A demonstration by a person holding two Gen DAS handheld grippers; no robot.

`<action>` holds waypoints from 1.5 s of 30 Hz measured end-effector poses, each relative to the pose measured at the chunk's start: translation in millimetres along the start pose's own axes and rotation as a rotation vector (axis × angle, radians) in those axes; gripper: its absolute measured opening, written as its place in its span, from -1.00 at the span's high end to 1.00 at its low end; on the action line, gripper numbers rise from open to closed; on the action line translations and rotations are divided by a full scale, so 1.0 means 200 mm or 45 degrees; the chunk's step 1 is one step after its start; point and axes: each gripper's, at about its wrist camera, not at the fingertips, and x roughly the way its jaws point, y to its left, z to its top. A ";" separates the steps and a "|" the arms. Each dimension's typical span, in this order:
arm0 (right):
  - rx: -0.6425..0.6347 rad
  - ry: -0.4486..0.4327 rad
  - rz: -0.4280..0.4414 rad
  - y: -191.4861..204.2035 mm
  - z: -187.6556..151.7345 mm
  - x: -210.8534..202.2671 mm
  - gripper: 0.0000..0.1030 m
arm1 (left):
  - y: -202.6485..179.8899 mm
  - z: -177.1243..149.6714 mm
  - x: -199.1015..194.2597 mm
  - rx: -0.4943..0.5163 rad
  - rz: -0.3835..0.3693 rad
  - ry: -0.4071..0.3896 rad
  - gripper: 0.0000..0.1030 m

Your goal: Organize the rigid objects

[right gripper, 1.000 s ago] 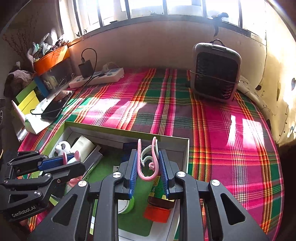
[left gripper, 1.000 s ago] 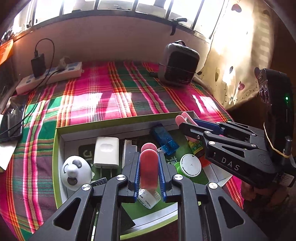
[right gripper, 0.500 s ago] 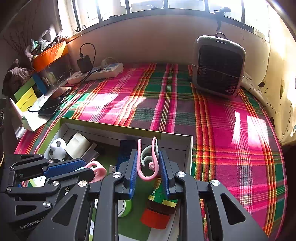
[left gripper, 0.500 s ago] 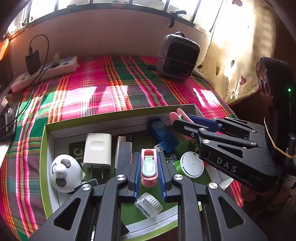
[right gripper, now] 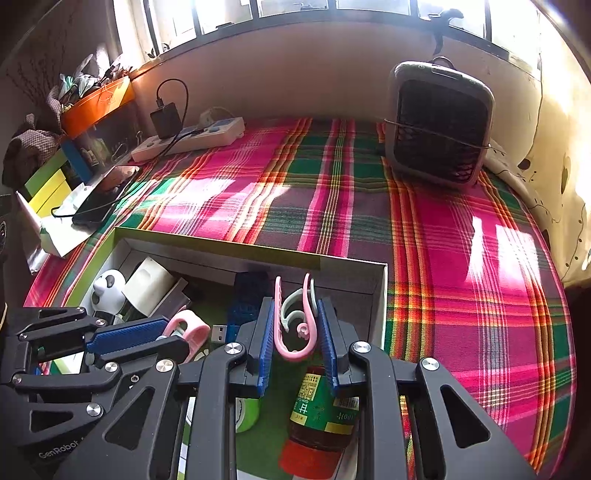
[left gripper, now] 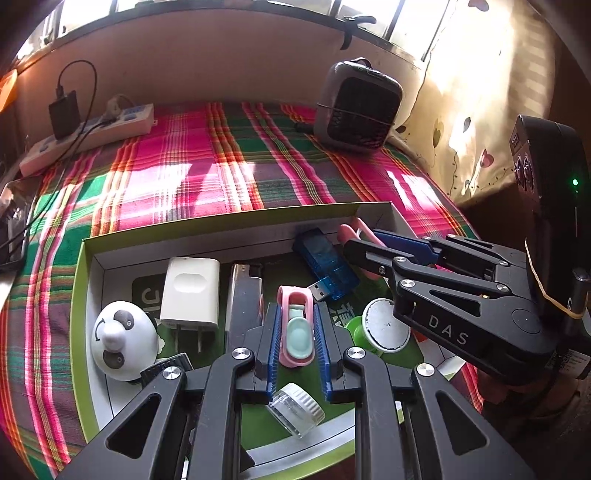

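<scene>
A bed or table is covered with a bright checked cloth (right gripper: 332, 206) in pink, green and red. Sun falls on it in patches. Behind it stands a pale wall (right gripper: 295, 70) with windows (right gripper: 295, 5) on top. A cream curtain (left gripper: 480, 110) hangs at the right.

My plaid-covered surface (right gripper: 332, 206) carries: green-rimmed box (right gripper: 207, 242) at 7 o'clock, power strip (right gripper: 192, 138) at 11, grey fan (right gripper: 439, 122) at 1, phone (right gripper: 103, 195) at 9.

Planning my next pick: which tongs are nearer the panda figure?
Left. The left tongs hang just right of the panda figure; the right tongs are across the box, near its far corner.
</scene>
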 end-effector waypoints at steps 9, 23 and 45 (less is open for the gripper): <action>0.008 0.002 0.010 -0.01 0.00 0.00 0.53 | 0.01 0.00 0.01 -0.013 -0.001 0.016 0.66; 0.029 -0.015 0.000 -0.01 -0.02 -0.03 0.41 | -0.01 -0.02 -0.03 -0.020 0.016 -0.003 0.49; 0.042 -0.090 -0.020 0.08 -0.11 -0.28 0.08 | -0.08 -0.15 -0.25 -0.004 0.171 -0.072 0.38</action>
